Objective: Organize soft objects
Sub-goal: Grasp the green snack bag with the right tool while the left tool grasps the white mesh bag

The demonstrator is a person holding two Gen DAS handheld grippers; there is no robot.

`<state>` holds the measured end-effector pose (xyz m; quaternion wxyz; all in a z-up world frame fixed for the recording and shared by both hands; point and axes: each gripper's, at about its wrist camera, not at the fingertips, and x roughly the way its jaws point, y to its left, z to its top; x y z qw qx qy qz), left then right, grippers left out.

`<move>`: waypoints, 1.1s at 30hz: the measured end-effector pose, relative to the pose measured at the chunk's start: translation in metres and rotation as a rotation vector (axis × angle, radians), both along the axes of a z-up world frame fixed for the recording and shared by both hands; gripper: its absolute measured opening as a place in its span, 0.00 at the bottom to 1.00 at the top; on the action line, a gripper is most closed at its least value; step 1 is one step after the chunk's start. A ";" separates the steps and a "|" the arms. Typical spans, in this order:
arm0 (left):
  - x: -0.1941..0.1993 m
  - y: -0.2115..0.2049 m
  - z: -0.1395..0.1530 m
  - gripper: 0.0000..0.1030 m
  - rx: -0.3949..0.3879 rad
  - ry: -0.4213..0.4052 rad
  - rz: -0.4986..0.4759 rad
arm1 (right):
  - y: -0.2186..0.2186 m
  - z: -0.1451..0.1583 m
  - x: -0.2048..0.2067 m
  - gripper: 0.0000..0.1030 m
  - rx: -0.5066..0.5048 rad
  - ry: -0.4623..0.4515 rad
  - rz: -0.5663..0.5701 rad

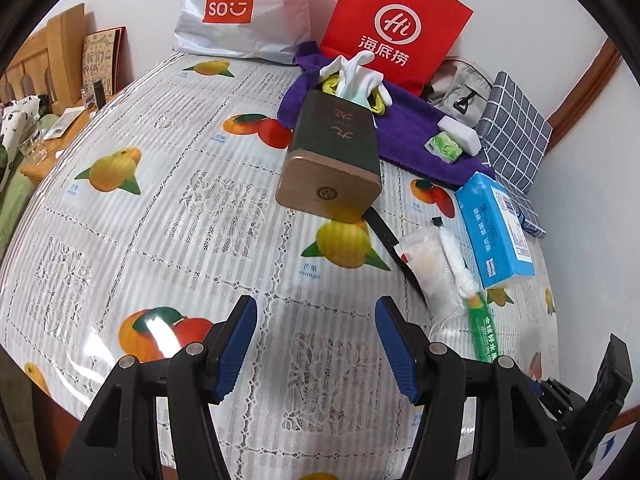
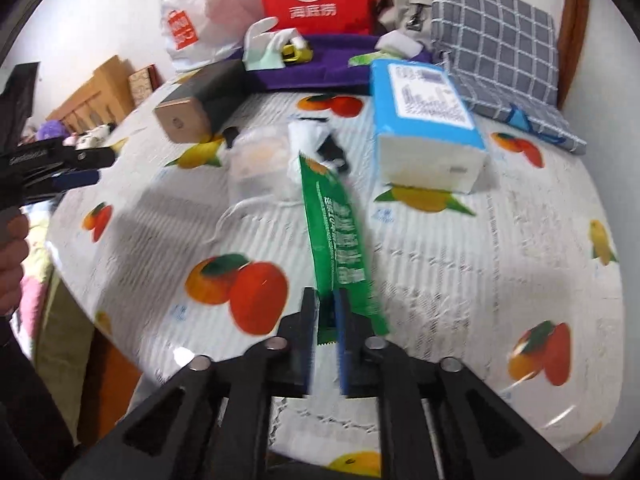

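Observation:
My right gripper (image 2: pixel 326 312) is shut on the near end of a long green packet (image 2: pixel 332 216) that lies on the fruit-print tablecloth (image 2: pixel 440 264). The packet also shows in the left wrist view (image 1: pixel 482 328). My left gripper (image 1: pixel 316 320) is open and empty above the table, well short of a dark green tin (image 1: pixel 332 152) lying on its side with white socks (image 1: pixel 356 76) sticking out of its far end. A white rolled cloth (image 1: pixel 456 256) lies on a clear pouch (image 1: pixel 428 264). A blue tissue pack (image 2: pixel 424 120) lies to the right.
A purple towel (image 1: pixel 400 136) at the back carries a white sponge (image 1: pixel 460 134) and a green-white packet (image 1: pixel 442 146). Behind stand a red paper bag (image 1: pixel 394 24), a white Miniso bag (image 1: pixel 240 8) and a checked cushion (image 2: pixel 496 40). A black strap (image 1: pixel 388 240) lies by the tin.

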<state>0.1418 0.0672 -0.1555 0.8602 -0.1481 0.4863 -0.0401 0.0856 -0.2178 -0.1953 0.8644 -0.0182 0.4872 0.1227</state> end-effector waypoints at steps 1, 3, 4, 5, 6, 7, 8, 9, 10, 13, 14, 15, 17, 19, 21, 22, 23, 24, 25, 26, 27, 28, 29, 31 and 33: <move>-0.001 -0.001 0.000 0.58 0.005 0.000 -0.002 | 0.000 -0.001 0.000 0.45 -0.005 -0.009 -0.011; -0.001 -0.003 -0.001 0.58 0.015 0.005 -0.004 | 0.001 -0.003 0.002 0.52 -0.013 -0.032 -0.010; -0.002 -0.004 -0.002 0.58 0.018 0.007 -0.003 | 0.003 -0.004 0.004 0.53 -0.020 -0.039 -0.006; -0.002 -0.005 -0.003 0.58 0.022 0.008 -0.004 | 0.003 -0.005 0.006 0.54 -0.020 -0.042 -0.004; -0.002 -0.006 -0.003 0.58 0.025 0.011 -0.003 | 0.004 -0.007 0.009 0.59 -0.020 -0.047 -0.002; -0.001 -0.006 -0.004 0.58 0.026 0.013 -0.003 | 0.004 -0.009 0.012 0.62 -0.025 -0.050 0.000; 0.000 -0.008 -0.005 0.58 0.028 0.014 -0.004 | 0.006 -0.013 0.016 0.62 -0.038 -0.055 -0.001; 0.001 -0.009 -0.007 0.58 0.027 0.015 -0.009 | 0.006 -0.015 0.019 0.62 -0.044 -0.058 -0.004; 0.002 -0.010 -0.008 0.58 0.028 0.018 -0.012 | 0.006 -0.020 0.024 0.62 -0.048 -0.056 -0.013; 0.004 -0.016 -0.012 0.58 0.033 0.024 -0.026 | 0.004 -0.029 0.031 0.62 -0.048 -0.060 -0.029; 0.005 -0.018 -0.013 0.58 0.033 0.027 -0.032 | 0.005 -0.029 0.031 0.62 -0.063 -0.084 -0.032; 0.006 -0.020 -0.014 0.58 0.031 0.029 -0.040 | 0.006 -0.031 0.031 0.61 -0.069 -0.096 -0.032; 0.008 -0.025 -0.015 0.58 0.025 0.032 -0.055 | 0.004 -0.030 0.030 0.50 -0.063 -0.116 -0.040; 0.011 -0.033 -0.017 0.58 0.028 0.036 -0.070 | 0.000 -0.029 0.033 0.33 -0.049 -0.113 -0.064; 0.013 -0.040 -0.018 0.58 0.038 0.036 -0.088 | -0.010 -0.027 0.035 0.28 0.007 -0.095 -0.093; 0.014 -0.044 -0.019 0.58 0.044 0.035 -0.097 | -0.016 -0.026 0.034 0.26 0.034 -0.088 -0.108; 0.015 -0.048 -0.020 0.58 0.051 0.036 -0.108 | -0.020 -0.025 0.034 0.26 0.043 -0.086 -0.119; 0.016 -0.053 -0.022 0.58 0.058 0.038 -0.120 | -0.023 -0.025 0.033 0.26 0.041 -0.089 -0.129; 0.017 -0.057 -0.023 0.58 0.063 0.040 -0.129 | -0.026 -0.024 0.031 0.26 0.031 -0.095 -0.140; 0.018 -0.063 -0.024 0.58 0.068 0.042 -0.140 | -0.031 -0.022 0.029 0.26 0.006 -0.109 -0.160; 0.020 -0.068 -0.025 0.58 0.071 0.044 -0.153 | -0.034 -0.021 0.027 0.26 -0.009 -0.118 -0.173; 0.021 -0.073 -0.027 0.58 0.072 0.047 -0.166 | -0.038 -0.020 0.026 0.26 -0.020 -0.125 -0.186; 0.024 -0.080 -0.029 0.58 0.070 0.055 -0.184 | -0.044 -0.019 0.024 0.26 -0.028 -0.132 -0.202; 0.026 -0.092 -0.033 0.58 0.068 0.065 -0.209 | -0.052 -0.020 0.024 0.26 -0.028 -0.131 -0.222; 0.027 -0.106 -0.036 0.58 0.068 0.068 -0.247 | -0.059 -0.025 0.026 0.26 -0.015 -0.117 -0.235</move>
